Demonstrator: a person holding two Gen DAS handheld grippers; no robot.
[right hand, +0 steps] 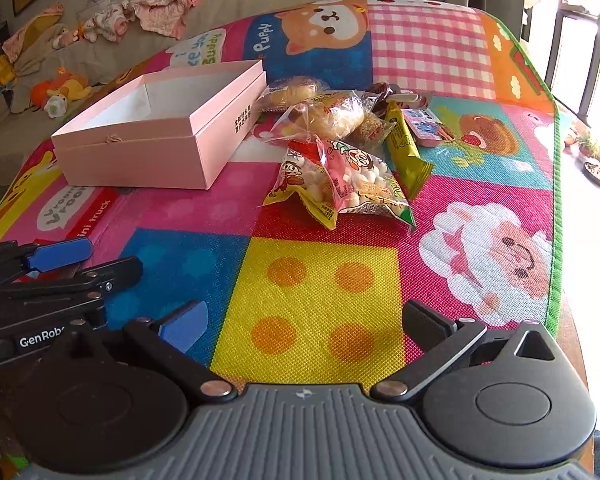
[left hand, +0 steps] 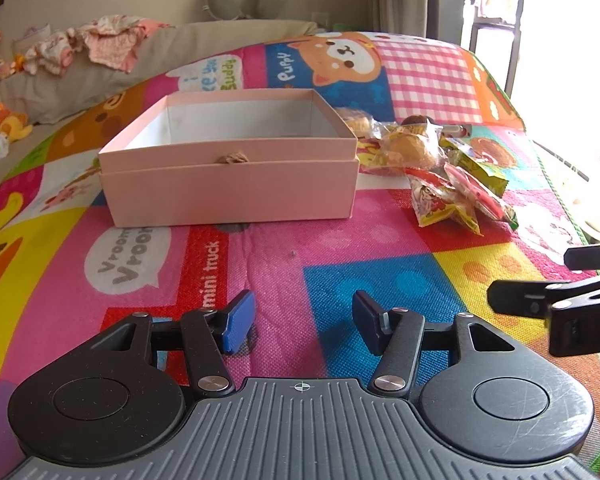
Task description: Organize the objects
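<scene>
A bright patchwork play mat (right hand: pixel 312 280) with cartoon animals covers the surface, with a beige sofa (left hand: pixel 172 52) strewn with pink clothes (left hand: pixel 100 40) and soft toys behind it and daylight coming from a window on the right. On the mat sits a pink box (left hand: pixel 228 188) with its top open and a white inside; its long axis runs across the left wrist view, one long side facing that camera. Just to its right lies a loose pile of snack packets (right hand: pixel 340 152): clear bags of bread rolls (right hand: pixel 332 116) at the back, a printed bag of small white balls (right hand: pixel 352 184) at the front, and a long green packet (right hand: pixel 404 148) whose length runs from the far side toward the near right. The left gripper (left hand: pixel 303 322) hovers over the mat in front of the box, jaws apart and holding nothing. The right gripper (right hand: pixel 304 326) hangs over a yellow square, jaws spread wide and bare, well apart from the snacks.
</scene>
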